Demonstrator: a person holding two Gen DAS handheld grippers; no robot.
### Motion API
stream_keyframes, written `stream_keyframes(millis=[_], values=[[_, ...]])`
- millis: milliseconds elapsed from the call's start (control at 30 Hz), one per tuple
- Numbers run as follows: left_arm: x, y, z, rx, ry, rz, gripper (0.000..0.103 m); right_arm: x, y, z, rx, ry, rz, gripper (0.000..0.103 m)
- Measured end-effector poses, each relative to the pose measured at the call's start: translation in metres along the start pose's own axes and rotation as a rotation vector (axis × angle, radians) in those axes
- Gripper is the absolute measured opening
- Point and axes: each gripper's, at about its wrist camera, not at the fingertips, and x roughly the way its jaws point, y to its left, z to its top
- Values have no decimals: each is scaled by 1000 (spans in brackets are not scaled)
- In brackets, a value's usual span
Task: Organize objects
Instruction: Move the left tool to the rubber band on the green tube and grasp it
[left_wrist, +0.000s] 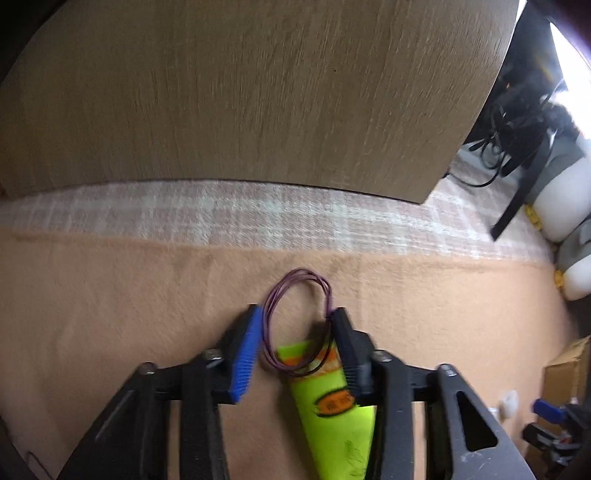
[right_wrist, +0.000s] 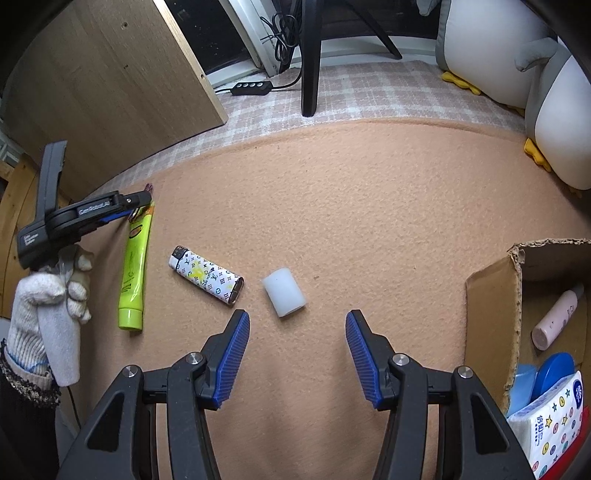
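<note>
My left gripper (left_wrist: 297, 317) is open, its fingers on either side of a purple wire loop (left_wrist: 295, 291) that lies over the flat end of a lime-green tube (left_wrist: 332, 406) on the tan blanket. The same tube (right_wrist: 135, 262) and the left gripper (right_wrist: 142, 201) also show at the left of the right wrist view. My right gripper (right_wrist: 297, 325) is open and empty, low over the blanket. Just ahead of it lie a white cylinder (right_wrist: 283, 292) and a patterned lighter (right_wrist: 207, 275).
A cardboard box (right_wrist: 491, 306) at the right holds a pink bottle (right_wrist: 557, 319), a blue lid and a tissue pack (right_wrist: 550, 428). A wooden panel (left_wrist: 258, 92) stands behind. A black chair leg (right_wrist: 310, 55), cables and a plush toy (right_wrist: 554, 110) lie beyond the blanket edge.
</note>
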Motion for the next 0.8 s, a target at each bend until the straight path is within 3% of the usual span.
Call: stream_keyframes(millis=[100,200,333,533,800], values=[[-1,6,1,24,-5,33,16,-1,0,-1,2,0,1,50],[-3,16,-1,28,-6,38,6,-2,-1,-1,7,-2,-2,50],[-12,28,-13,56,-15,55,5,-1,-3,1,2,-4,-10,50],[-28,38,-55,45,-25,1,5,5,-5,3,-19,1,-23,50],[-58,10,-131,103,-36,-50,5,13,-5,5,-28,4,-19,50]])
